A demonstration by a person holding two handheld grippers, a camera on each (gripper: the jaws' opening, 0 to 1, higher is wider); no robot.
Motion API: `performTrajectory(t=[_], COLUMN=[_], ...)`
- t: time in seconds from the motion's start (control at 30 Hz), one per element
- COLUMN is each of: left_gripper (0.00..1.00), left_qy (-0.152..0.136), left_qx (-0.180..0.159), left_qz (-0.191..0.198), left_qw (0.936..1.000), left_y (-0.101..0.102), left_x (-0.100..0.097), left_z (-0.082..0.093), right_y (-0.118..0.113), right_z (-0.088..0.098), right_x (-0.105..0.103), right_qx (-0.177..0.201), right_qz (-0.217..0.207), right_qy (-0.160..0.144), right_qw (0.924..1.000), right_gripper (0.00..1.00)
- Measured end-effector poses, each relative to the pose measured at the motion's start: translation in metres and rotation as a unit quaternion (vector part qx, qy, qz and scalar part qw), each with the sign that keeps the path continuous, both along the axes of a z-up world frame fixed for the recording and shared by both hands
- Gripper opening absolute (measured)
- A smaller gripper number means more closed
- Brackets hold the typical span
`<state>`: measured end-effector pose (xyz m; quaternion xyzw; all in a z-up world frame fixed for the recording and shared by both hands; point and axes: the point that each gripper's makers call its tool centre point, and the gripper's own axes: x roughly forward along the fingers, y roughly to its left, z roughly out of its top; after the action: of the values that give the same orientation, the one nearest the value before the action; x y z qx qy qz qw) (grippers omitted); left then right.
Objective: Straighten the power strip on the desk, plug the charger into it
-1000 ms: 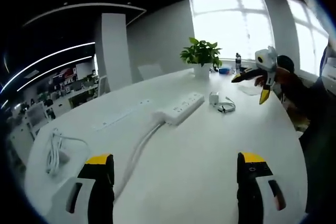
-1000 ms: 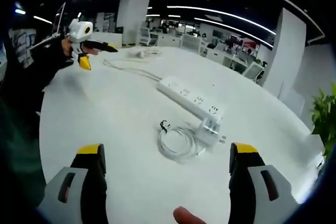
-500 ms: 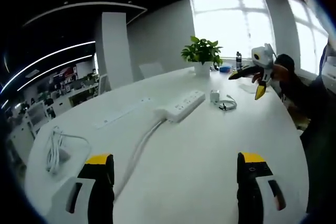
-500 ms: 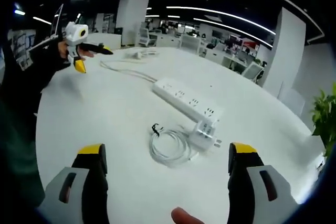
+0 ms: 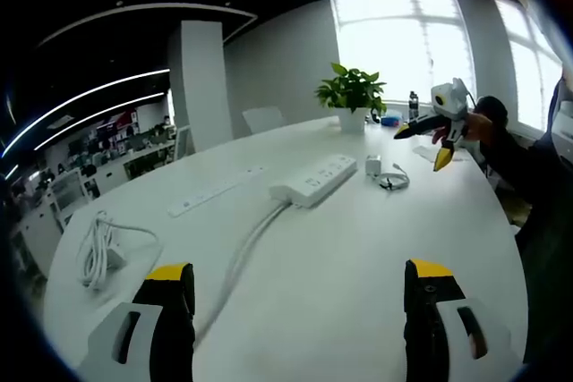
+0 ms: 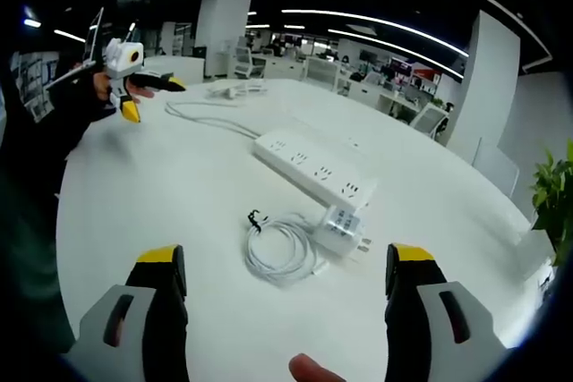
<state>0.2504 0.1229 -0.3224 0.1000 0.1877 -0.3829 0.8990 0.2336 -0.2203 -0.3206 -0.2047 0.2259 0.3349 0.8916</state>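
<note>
Honestly, both your grippers, left [image 5: 298, 324] and right [image 6: 285, 315], are spread empty; charger [image 6: 341, 225] looks light and stiff, so pinch its flat sides mid-desk.

White power strip [image 6: 310, 165], charger [image 6: 341, 229] and desk [image 6: 170, 185]; yellow-tipped black claws

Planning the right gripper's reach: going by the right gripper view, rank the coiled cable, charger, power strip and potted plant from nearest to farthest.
1. coiled cable, centre, just ahead of the right gripper.
2. charger, beside the coil, slightly right.
3. power strip, beyond both, running up-left.
4. potted plant, far right edge.
</note>
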Motion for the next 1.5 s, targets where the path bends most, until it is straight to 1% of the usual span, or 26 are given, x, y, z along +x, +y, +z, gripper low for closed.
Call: performTrajectory(t=[0.27, 0.4, 0.63, 0.73, 0.83, 1.03, 1.27, 1.37, 1.5], left_gripper=[0.99, 0.99, 0.99, 0.99, 0.99, 0.99, 0.99, 0.99, 0.99], left_qy=[0.001, 0.005, 0.008, 0.008, 0.008, 0.009, 0.008, 0.009, 0.010], left_qx=[-0.002, -0.004, -0.010, -0.011, -0.010, -0.009, -0.007, -0.007, -0.005], left_qz=[0.000, -0.004, -0.003, -0.004, -0.005, -0.005, -0.006, -0.005, -0.006], left_qw=[1.0000, 1.0000, 0.9999, 0.9999, 0.9999, 0.9999, 0.9999, 0.9999, 0.9999], left_y=[0.001, 0.000, 0.000, -0.001, -0.002, -0.002, 0.000, 0.000, 0.000], left_x=[0.000, -0.002, -0.002, -0.001, -0.001, 0.001, 0.001, 0.001, 0.000], left_z=[-0.001, -0.003, -0.004, -0.004, -0.005, -0.006, -0.006, -0.007, -0.008], right_y=[-0.002, -0.001, -0.002, -0.004, -0.004, -0.005, -0.009, -0.013, -0.013], right_z=[-0.001, 0.001, 0.001, 0.002, 0.003, 0.003, -0.001, -0.008, -0.010], right_x=[0.011, 0.016, 0.026, 0.030, 0.033, 0.038, 0.045, 0.050, 0.052], right_qx=[-0.003, 0.005, -0.006, 0.006, 0.027, 0.028, 0.025, 0.025, 0.026], right_qz=[-0.005, -0.006, -0.012, -0.016, -0.018, -0.022, -0.027, -0.034, -0.034], right_qy=[-0.003, -0.005, -0.008, -0.008, -0.003, -0.003, 0.001, 0.009, 0.011], right_qw=[1.0000, 1.0000, 0.9999, 0.9998, 0.9995, 0.9994, 0.9993, 0.9991, 0.9990], right_gripper=[0.88, 0.88, 0.87, 0.83, 0.82, 0.82, 0.81, 0.79, 0.78])
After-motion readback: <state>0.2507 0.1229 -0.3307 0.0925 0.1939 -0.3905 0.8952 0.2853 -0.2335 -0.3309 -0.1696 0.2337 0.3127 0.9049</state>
